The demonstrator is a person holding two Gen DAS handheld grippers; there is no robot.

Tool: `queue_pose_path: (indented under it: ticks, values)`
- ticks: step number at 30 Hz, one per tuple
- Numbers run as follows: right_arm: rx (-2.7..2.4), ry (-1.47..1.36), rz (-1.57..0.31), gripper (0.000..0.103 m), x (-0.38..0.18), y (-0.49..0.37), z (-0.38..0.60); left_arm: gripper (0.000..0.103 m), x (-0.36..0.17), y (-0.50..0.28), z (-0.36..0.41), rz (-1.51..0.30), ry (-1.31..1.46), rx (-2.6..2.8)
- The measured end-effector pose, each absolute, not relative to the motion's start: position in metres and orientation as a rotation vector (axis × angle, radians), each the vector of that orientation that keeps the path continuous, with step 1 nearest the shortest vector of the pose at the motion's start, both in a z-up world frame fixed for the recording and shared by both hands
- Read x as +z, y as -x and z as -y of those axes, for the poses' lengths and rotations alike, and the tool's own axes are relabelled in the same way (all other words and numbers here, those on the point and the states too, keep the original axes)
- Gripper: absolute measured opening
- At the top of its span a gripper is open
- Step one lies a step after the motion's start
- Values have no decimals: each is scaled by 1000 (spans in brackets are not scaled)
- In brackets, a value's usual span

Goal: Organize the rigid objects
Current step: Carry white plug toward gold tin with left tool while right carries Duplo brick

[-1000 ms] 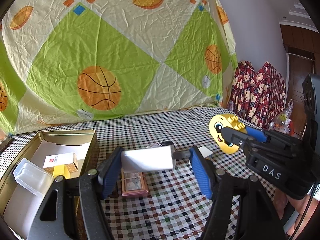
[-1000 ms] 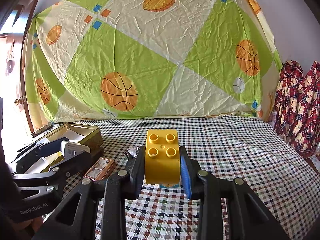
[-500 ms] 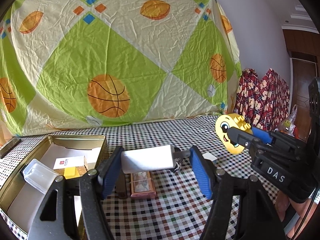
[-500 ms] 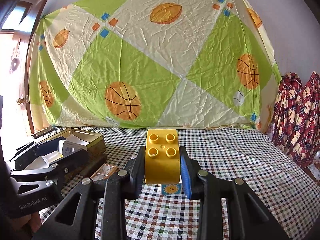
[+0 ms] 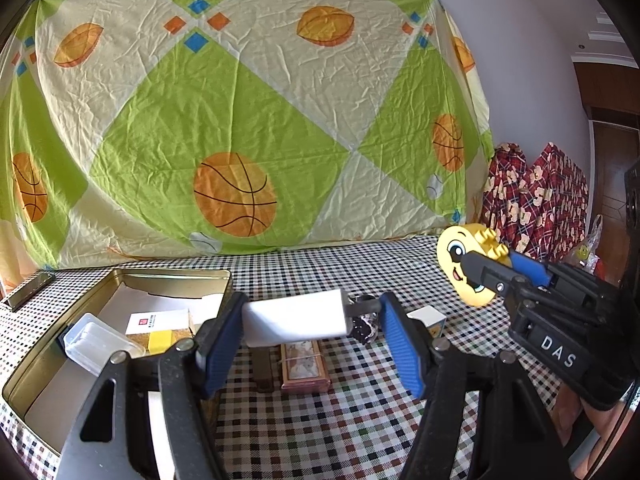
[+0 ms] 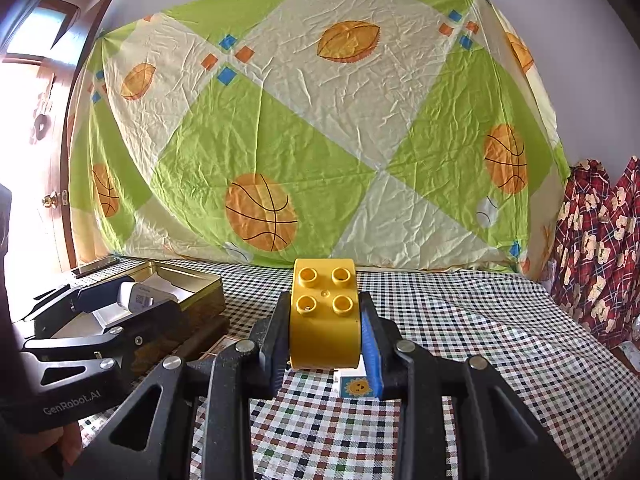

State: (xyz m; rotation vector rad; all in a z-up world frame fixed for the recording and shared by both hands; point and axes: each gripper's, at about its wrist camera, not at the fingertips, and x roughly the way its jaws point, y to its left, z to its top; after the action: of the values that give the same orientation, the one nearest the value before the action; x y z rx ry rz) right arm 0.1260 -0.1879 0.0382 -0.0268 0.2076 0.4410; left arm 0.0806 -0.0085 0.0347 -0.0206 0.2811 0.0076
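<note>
My left gripper (image 5: 312, 340) is shut on a white box (image 5: 294, 318) and holds it above the checked cloth, just right of the gold tin (image 5: 168, 278). The same white box (image 6: 134, 294) and tin (image 6: 192, 280) show at the left in the right wrist view. My right gripper (image 6: 325, 334) is shut on a yellow toy brick (image 6: 324, 312) with a smiling face; it also shows in the left wrist view (image 5: 466, 268), raised at the right. The tin holds a clear plastic case (image 5: 98, 342) and a white and cork box (image 5: 158, 322).
On the cloth lie a pink patterned box (image 5: 304, 364), a small white cube with a sun picture (image 6: 354, 386), and a dark small object (image 5: 364, 326). A dark flat bar (image 5: 30, 294) lies at the far left. A basketball-print sheet (image 5: 240, 140) hangs behind.
Both grippers have risen and tilted up, each still holding its object; the left one has drawn a little back from the tin.
</note>
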Motion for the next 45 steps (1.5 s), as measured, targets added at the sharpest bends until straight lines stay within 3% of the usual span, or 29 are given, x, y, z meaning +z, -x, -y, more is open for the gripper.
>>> queue_pose_path:
  ticks: [45]
  values:
    - [568, 62, -214, 34, 38, -116, 117, 67, 35, -54, -49, -291, 97, 56]
